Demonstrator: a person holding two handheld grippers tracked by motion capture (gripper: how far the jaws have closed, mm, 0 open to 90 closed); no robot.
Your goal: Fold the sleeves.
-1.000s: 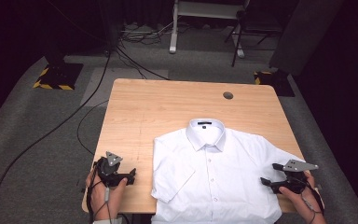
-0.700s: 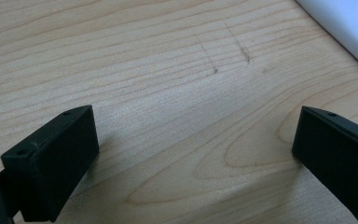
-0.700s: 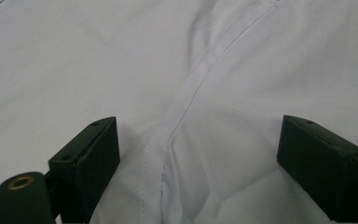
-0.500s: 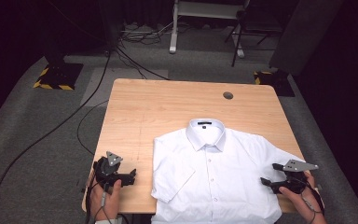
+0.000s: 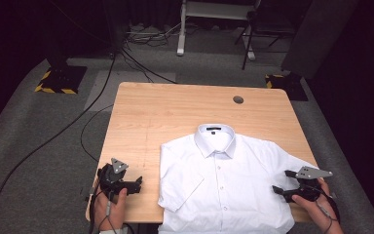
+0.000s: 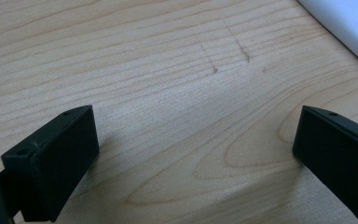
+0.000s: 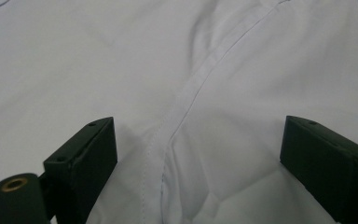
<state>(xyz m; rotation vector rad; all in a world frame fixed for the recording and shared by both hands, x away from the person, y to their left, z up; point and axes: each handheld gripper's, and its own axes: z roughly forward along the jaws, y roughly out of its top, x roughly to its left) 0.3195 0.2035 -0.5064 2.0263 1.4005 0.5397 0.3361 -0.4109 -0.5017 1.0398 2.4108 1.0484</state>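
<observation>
A white shirt point(image 5: 224, 185) is lying flat, front up, on the near right part of the table point(image 5: 175, 112), collar pointing far, buttons done up, hem reaching the near edge. Both short sleeves are spreading out to the sides.

Left gripper point(image 5: 135, 184) is sitting at the near left corner of the table, held in the person's left hand point(image 5: 109, 207), just left of the shirt's left sleeve w/ a strip of bare wood between. In the left gripper view its jaws are standing wide apart over bare wood grain, nothing between them; a bit of white shirt point(image 6: 349, 23) is showing at the far right corner there.

Right gripper point(image 5: 278, 191) is lying over the shirt's right side near the sleeve, held in the right hand point(image 5: 316, 207), grey plate on top. In the right gripper view the jaws are spread wide, resting low over the cloth, w/ a stitched seam point(image 7: 186, 107) running between them, approx. down the middle. Cloth isn't pinched by either jaw.

A round hole point(image 5: 238, 99) is sitting in the far right part of the table. Cables point(image 5: 53, 136) are trailing across the grey floor to the left.
</observation>
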